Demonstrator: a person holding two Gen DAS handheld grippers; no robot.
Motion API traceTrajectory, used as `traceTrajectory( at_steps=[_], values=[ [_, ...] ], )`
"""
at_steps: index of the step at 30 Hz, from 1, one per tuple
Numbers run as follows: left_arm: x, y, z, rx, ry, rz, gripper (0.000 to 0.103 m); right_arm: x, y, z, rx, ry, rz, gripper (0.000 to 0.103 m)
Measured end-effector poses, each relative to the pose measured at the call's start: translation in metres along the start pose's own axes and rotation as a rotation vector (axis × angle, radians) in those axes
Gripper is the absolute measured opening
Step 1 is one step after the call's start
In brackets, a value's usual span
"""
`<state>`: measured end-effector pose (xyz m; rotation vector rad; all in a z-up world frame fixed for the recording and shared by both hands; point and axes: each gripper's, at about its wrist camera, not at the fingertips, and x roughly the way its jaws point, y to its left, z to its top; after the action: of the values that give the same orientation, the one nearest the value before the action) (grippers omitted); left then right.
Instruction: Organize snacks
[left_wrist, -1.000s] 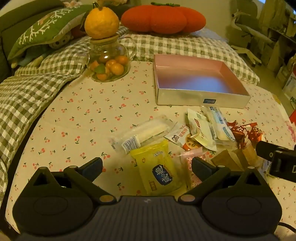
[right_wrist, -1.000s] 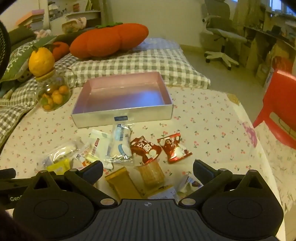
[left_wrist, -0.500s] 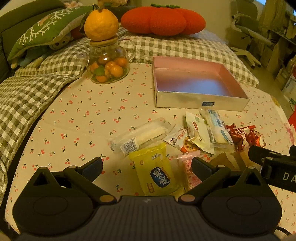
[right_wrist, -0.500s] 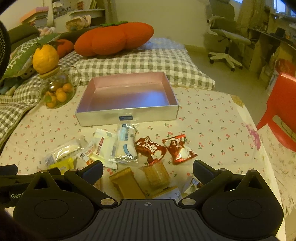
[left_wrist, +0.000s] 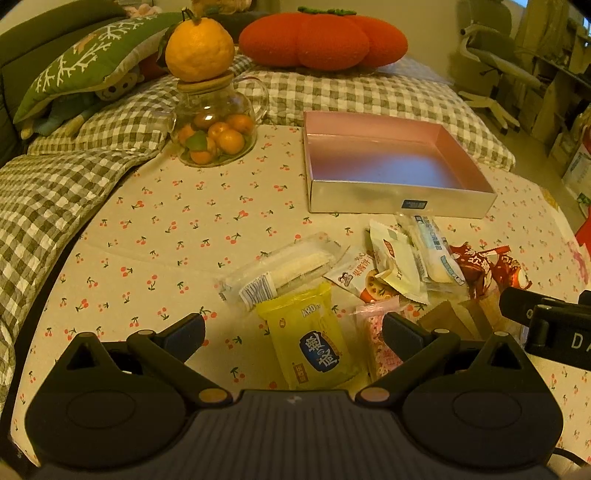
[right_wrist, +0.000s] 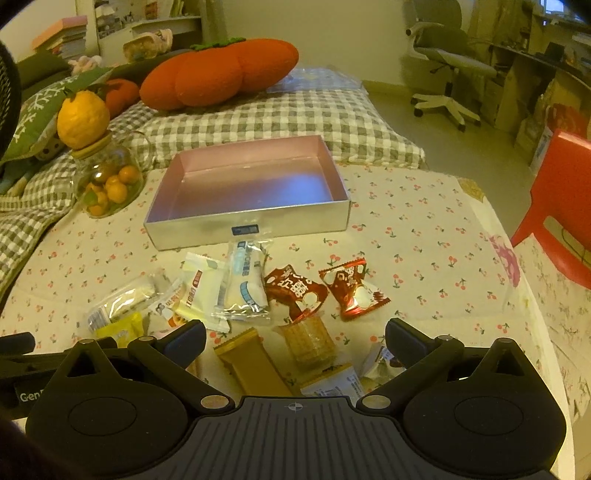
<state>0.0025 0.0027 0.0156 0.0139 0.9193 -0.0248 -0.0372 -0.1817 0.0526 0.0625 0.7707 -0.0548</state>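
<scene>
A shallow silver box (left_wrist: 399, 201) (right_wrist: 255, 225) with a pink inside stands empty on the cherry-print cloth. In front of it lies a heap of wrapped snacks: a yellow packet (left_wrist: 314, 347), a clear white bar (left_wrist: 280, 269), white packets (left_wrist: 397, 264) (right_wrist: 242, 288), two red packets (right_wrist: 295, 291) (right_wrist: 351, 288), and tan biscuit packs (right_wrist: 255, 365) (right_wrist: 310, 341). My left gripper (left_wrist: 293, 334) hangs open above the yellow packet and holds nothing. My right gripper (right_wrist: 295, 334) stays open over the tan packs, also holding nothing.
A glass jar of small oranges (left_wrist: 212, 138) (right_wrist: 107, 181) with a big orange fruit on top stands at the back left. Checked bedding (left_wrist: 55, 184) and an orange pumpkin cushion (left_wrist: 321, 37) lie behind. A red chair (right_wrist: 561, 206) stands to the right.
Both grippers have drawn back and risen slightly, so the box and snacks sit a little lower and farther in the views. Nothing was picked up.
</scene>
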Motion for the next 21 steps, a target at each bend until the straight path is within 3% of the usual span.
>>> traceTrajectory(
  at_steps=[21],
  values=[
    [-0.0008, -0.0005, 0.0009, 0.002, -0.002, 0.000, 0.102, 0.0002, -0.0008, -0.0023, -0.001, 0.002, 0.000, 0.103]
  ],
)
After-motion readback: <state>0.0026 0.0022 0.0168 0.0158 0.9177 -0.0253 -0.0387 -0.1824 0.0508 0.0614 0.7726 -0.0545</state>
